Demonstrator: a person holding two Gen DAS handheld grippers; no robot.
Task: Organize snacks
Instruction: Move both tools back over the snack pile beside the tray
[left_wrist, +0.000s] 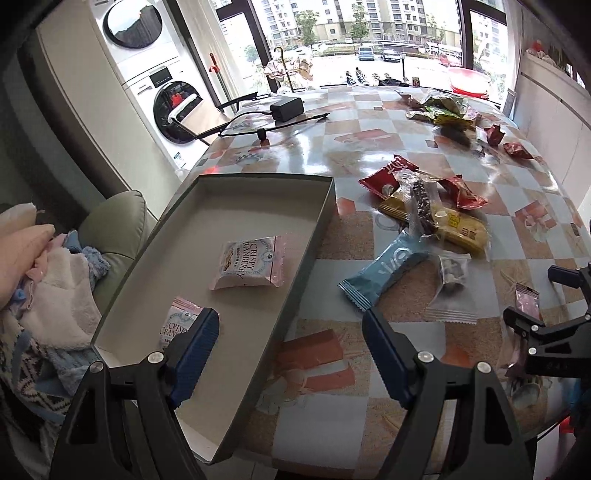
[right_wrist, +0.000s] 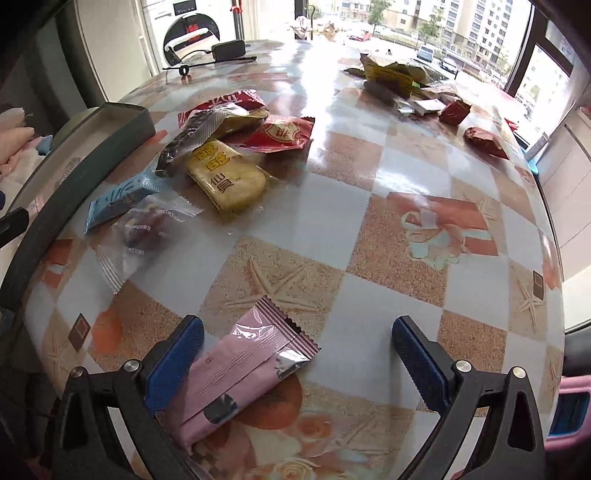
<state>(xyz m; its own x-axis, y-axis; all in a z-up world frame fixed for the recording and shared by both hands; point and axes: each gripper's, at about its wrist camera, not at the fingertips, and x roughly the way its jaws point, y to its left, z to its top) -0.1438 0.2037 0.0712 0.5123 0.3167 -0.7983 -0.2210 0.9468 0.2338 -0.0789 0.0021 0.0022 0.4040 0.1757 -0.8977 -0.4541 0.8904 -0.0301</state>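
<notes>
Left gripper: we see the left gripper (left_wrist: 290, 345) with its jaws spread wide and nothing between them; its blue pads (left_wrist: 197, 341) sit over the near end of the box.
Right gripper: we see the right gripper (right_wrist: 297, 360) with its jaws apart, straddling a pink packet (right_wrist: 236, 380) that lies flat on the table; the left pad looks to be touching or just beside the packet's edge, the right pad stands well clear, so we read no grip. The same gripper shows at the right edge of the left wrist view (left_wrist: 550, 325).
Box: we see a shallow grey box (left_wrist: 177, 218) with a pale inside at the table's left edge.
Box contents: we count two pink-and-white cranberry packets inside, one (left_wrist: 251, 264) near the middle, the other (left_wrist: 177, 325) at the near end, partly hidden behind the left pad.
Near snack pile: we see, just right of the box, a blue wrapper (left_wrist: 380, 269), a yellow cracker pack (left_wrist: 454, 225), a dark bar in clear film (left_wrist: 421, 206), red packets (left_wrist: 388, 173) and a clear sachet (left_wrist: 450, 280), several overlapping.
Far snack pile: we see more wrappers (left_wrist: 450, 114) near the table's far right edge, well apart from the box.
Table: we see a checked, glossy tablecloth (right_wrist: 369, 229).
Other items: we see a black power adapter (left_wrist: 286, 107) with its cable at the far left of the table.
</notes>
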